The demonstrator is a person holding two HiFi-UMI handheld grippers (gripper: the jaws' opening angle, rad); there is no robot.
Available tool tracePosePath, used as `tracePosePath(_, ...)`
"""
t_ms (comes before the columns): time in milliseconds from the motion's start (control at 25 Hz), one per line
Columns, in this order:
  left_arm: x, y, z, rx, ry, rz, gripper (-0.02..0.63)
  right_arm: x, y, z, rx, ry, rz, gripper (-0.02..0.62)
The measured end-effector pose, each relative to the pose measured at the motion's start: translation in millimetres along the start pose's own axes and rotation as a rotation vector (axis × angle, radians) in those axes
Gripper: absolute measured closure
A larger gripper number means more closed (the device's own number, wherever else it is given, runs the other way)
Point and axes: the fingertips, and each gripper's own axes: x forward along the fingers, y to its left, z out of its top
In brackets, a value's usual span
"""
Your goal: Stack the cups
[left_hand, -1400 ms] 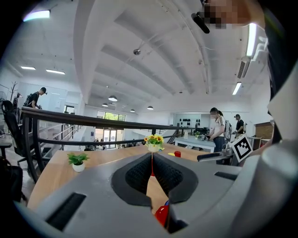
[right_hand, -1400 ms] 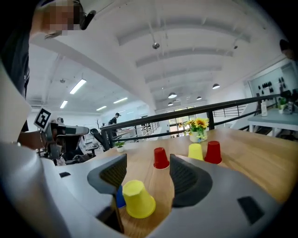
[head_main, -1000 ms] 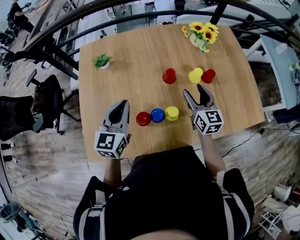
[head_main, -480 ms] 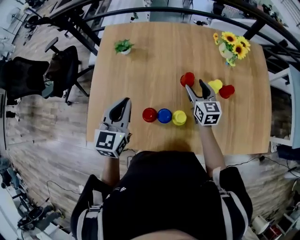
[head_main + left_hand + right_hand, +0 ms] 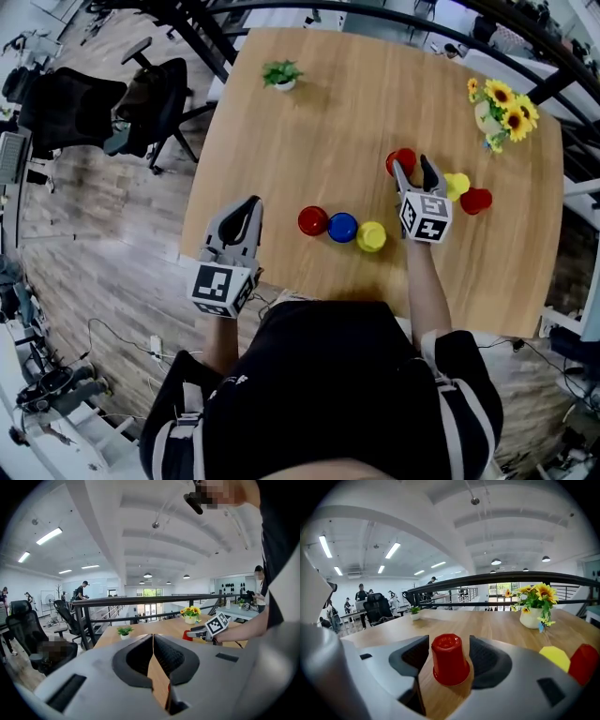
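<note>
While we hold a gripper in each hand over a wooden table [image 5: 309, 131], the right gripper [image 5: 413, 169] has its jaws spread to either side of a red cup [image 5: 449, 660]. That cup stands upside down on the tabletop between the pads, with a thin gap showing on each side. Just to its right, a yellow cup [image 5: 457, 185] and a second red cup [image 5: 476, 201] sit close together. Nearer to us, a third red cup [image 5: 312, 221], a blue cup [image 5: 342, 227] and a second yellow cup [image 5: 371, 236] form a row. The left gripper [image 5: 153, 637] hovers by the table's near left corner, its jaws pressed together on nothing. A vase of sunflowers [image 5: 497, 103] and a small potted plant [image 5: 281, 74] stand toward the far edge.
</note>
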Motion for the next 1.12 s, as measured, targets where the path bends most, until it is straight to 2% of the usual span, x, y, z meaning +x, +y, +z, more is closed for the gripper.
tracePosePath(200, -9.5, -0.5, -6.4, 0.013, 0.013, 0.03, 0.592, 4.0, -2.0, -4.8, -0.008, 0.012, 0.008, 0.378)
tracePosePath(440, -15.1, -1.6, -11.4, 0.001, 0.013, 0.037, 0.592, -4.0, 1.5, -1.5, -0.031, 0.009, 0.017, 0.385)
tracePosePath(760, 2.2, -16.2, 1.1, 0.018, -0.034, -0.059, 0.592, -44.4, 27.3, 28.2, -0.04, -0.049, 0.072, 0.385)
tracePosePath(1120, 18.2, -19.8, 8.0, 0.015, -0.072, -0.146, 0.592, -87.2, 100.1, 39.2, -0.05, -0.056, 0.218, 0.385)
